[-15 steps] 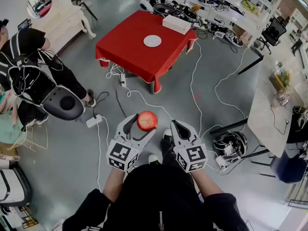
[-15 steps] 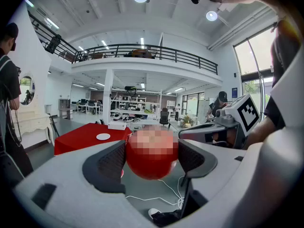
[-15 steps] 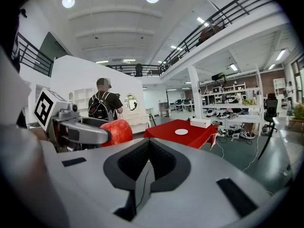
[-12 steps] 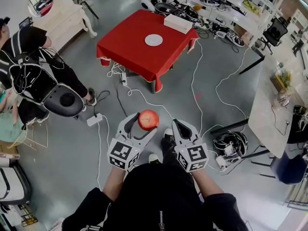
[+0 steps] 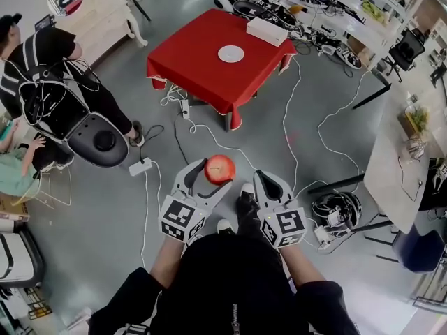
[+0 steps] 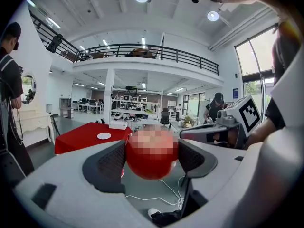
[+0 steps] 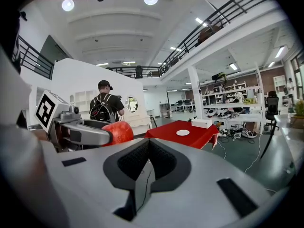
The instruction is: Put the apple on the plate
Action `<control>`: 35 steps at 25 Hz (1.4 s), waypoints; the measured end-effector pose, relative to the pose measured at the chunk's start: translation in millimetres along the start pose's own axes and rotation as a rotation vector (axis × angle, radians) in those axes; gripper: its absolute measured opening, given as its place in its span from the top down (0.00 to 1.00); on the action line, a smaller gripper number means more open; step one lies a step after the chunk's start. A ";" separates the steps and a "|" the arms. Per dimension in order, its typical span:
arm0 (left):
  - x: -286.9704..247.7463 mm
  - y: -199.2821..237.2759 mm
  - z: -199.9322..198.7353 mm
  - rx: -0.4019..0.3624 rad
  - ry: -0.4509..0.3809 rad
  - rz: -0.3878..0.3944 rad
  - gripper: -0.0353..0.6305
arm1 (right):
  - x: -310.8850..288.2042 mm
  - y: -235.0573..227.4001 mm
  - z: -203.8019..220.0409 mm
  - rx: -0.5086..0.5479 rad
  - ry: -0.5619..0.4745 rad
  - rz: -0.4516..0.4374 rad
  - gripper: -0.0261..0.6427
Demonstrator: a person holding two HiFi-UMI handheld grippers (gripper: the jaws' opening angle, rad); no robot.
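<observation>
Apple (image 6: 151,156) held, between fingers (image 6: 111,163) of left gripper (image 5: 208,177)

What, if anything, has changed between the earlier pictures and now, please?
Very little: in the head view the red table and white plate have slid slightly rightward, so the camera likely shifted. Nothing was grasped or released. The left gripper stays shut on the apple; the right gripper stays shut and empty.
</observation>
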State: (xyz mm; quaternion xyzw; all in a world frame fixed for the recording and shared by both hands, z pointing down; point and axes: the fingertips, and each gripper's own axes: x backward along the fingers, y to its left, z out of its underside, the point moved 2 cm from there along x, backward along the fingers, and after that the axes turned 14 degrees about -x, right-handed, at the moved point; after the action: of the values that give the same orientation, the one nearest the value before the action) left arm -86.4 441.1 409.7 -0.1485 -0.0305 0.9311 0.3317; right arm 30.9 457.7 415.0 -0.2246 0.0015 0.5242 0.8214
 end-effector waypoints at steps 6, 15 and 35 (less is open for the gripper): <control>2.0 2.6 2.9 0.004 0.005 -0.006 0.43 | -3.6 0.0 2.9 -0.014 0.012 -0.001 0.94; -1.6 4.6 5.6 0.005 0.009 -0.009 0.43 | -6.6 -3.7 4.9 -0.017 0.022 -0.003 0.94; -14.4 7.6 24.6 0.013 0.048 0.000 0.43 | -21.4 -10.4 19.2 -0.014 0.081 -0.028 0.94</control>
State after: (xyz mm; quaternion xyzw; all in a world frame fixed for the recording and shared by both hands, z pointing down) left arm -87.7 427.1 435.7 -0.1689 -0.0165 0.9274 0.3332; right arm 25.7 442.7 441.2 -0.2514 0.0281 0.5031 0.8264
